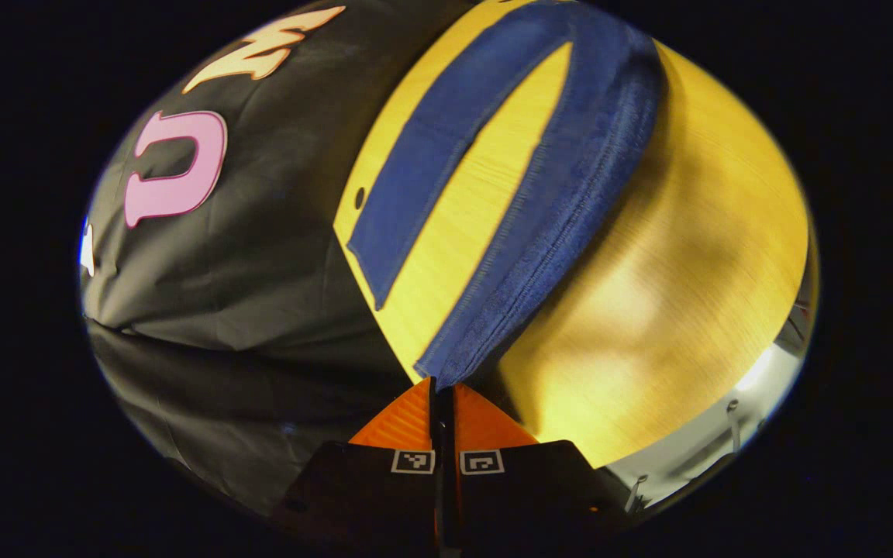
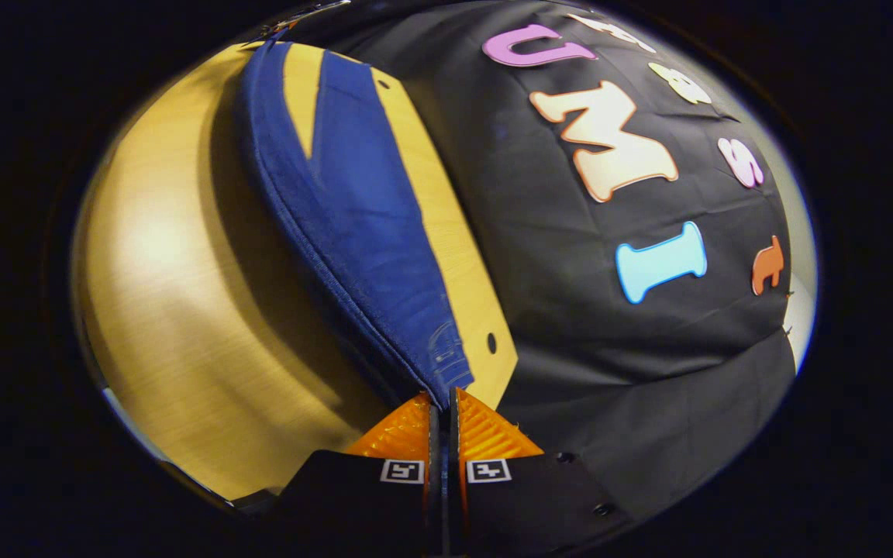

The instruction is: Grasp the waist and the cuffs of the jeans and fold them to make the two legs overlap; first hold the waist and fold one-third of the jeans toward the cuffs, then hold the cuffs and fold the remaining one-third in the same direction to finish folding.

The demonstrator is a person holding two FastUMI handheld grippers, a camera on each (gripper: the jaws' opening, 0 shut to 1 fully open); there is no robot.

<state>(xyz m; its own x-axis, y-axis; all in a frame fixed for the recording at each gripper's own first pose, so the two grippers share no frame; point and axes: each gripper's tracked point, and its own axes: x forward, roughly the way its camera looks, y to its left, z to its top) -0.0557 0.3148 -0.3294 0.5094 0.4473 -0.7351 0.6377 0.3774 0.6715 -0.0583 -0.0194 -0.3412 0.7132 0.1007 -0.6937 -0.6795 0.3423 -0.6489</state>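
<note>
Dark blue jeans [image 1: 563,194] lie spread on a light wooden table [image 1: 687,256]. In the left gripper view one leg is lifted by its end, and my left gripper [image 1: 442,385] is shut on that edge of the jeans. The other leg [image 1: 431,155] rests flat on the table farther off. In the right gripper view the jeans [image 2: 361,225] rise to my right gripper [image 2: 443,397], which is shut on a stitched corner of the denim. Both held edges hang a little above the table and cast a shadow on it.
The black cloth wall [image 1: 245,256] [image 2: 609,310] hangs just beyond the table's far edge. A small dark hole [image 2: 491,342] marks the table near its corner. A pale floor strip and metal fittings [image 1: 725,434] show past the table's near side.
</note>
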